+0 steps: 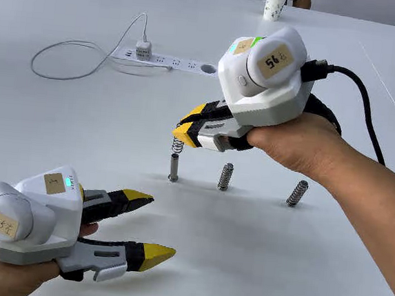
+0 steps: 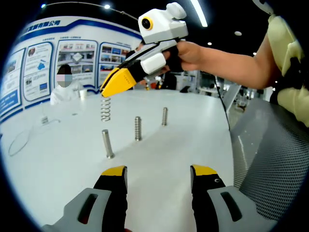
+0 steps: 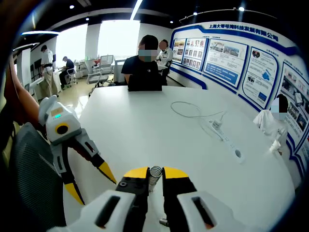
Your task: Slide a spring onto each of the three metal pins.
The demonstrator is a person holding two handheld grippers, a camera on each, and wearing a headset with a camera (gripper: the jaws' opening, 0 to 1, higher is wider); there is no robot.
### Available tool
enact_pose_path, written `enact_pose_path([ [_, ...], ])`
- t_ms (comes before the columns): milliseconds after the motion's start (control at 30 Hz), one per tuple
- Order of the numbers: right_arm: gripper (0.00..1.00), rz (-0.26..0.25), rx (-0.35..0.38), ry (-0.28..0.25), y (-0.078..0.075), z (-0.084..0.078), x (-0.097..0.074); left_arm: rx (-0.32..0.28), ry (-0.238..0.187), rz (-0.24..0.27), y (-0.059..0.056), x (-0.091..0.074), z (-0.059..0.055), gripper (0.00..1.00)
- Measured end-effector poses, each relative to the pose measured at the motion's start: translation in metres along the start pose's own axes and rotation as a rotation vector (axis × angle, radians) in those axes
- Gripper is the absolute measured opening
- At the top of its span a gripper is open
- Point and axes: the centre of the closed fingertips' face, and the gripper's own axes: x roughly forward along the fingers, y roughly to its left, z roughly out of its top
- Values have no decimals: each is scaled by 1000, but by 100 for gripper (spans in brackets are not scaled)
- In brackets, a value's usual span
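Note:
My right gripper [image 1: 183, 134] is shut on a small steel spring [image 1: 178, 145]. The spring hangs just above a bare metal pin [image 1: 174, 167] standing on the white table [image 1: 256, 264]. To its right stand two more pins, each wearing a spring: the middle one [image 1: 225, 177] and the right one [image 1: 297, 193]. In the left gripper view the spring [image 2: 105, 109] dangles over the bare pin [image 2: 107, 143], a little off its top. The right gripper view shows the spring [image 3: 155, 178] pinched between my yellow tips. My left gripper [image 1: 152, 226] is open and holds nothing, low at the near left.
A white power strip [image 1: 165, 61] with a charger and looped cable lies at the far left of the table. A paper cup [image 1: 274, 6] stands at the far edge. People sit at the table's far side [image 3: 145, 67].

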Motion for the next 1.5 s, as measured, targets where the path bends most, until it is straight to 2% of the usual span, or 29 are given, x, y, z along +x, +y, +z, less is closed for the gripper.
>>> enact_pose_path([
  [400,11,5,4,20,-4,-6,10,0,2,2,1,-1,0,54],
  [1500,12,25,29,67,1,-29,26,-5,4,12,3,-4,-3,53],
])
